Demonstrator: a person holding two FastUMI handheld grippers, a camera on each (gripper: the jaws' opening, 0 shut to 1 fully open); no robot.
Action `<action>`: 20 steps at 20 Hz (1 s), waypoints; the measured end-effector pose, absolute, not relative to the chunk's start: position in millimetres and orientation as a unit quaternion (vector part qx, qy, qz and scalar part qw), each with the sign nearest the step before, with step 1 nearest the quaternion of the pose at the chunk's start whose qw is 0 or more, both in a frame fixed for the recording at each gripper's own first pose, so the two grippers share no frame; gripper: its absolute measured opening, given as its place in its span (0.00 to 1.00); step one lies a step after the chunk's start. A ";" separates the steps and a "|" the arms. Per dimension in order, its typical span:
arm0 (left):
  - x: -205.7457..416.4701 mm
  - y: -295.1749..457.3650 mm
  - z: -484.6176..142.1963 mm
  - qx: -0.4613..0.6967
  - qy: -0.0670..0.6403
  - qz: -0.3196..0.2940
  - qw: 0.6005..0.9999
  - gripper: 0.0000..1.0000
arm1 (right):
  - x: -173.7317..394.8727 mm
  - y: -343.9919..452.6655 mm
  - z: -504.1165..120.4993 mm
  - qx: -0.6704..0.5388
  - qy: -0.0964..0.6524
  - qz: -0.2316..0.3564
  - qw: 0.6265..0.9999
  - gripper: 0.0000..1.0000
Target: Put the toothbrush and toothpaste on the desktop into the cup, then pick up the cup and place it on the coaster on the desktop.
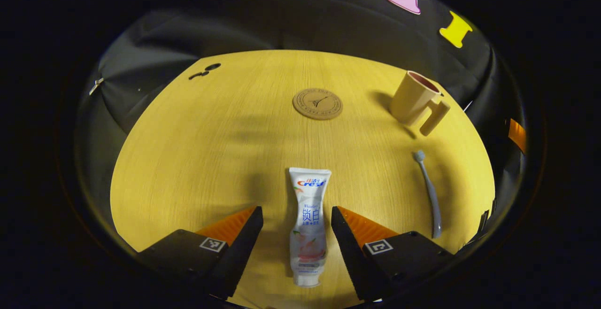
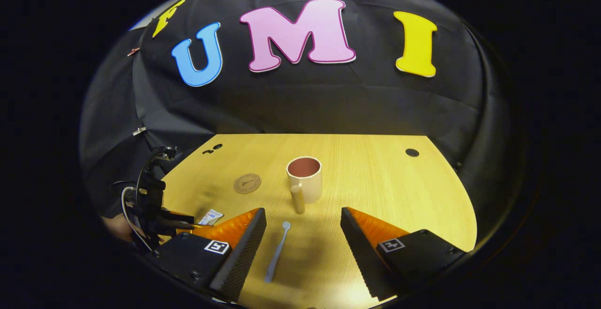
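Toothpaste (image 1: 307, 227) flat between open left tool (image 1: 296, 217), untouched

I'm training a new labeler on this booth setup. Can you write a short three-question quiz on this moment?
1. True or false: the toothpaste tube lies between the open fingers of the left hand-held gripper.
2. The cup is: A) on the coaster, B) upright on the table apart from the coaster, C) tipped over.
3. What lies between the fingers of the right hand-held gripper?

Key: 1 true; 2 B; 3 the toothbrush.
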State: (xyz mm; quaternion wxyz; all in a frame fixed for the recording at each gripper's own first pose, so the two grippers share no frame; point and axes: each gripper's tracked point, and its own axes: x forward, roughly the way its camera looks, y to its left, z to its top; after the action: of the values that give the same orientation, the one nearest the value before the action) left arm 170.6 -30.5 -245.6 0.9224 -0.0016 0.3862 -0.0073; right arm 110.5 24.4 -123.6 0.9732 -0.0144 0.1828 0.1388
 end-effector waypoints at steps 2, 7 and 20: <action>174.9 -28.1 -247.7 0.014 0.392 -0.003 0.920 0.90 | 111.3 21.9 -137.4 -0.008 0.198 0.133 0.971 0.99; 178.5 -35.7 -249.6 0.044 0.412 -0.022 0.910 0.64 | 108.4 26.6 -168.7 -0.001 0.245 0.129 0.961 0.99; 180.1 -40.0 -249.5 0.009 0.378 -0.028 0.925 0.19 | 116.7 73.0 -271.6 -0.056 0.379 0.125 0.915 0.99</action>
State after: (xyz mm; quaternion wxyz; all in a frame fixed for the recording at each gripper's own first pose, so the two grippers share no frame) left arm 180.1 -40.0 -249.5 0.9253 0.0087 0.3781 -0.0276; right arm 116.7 73.0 -271.6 0.9153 -0.0559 0.3789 0.1247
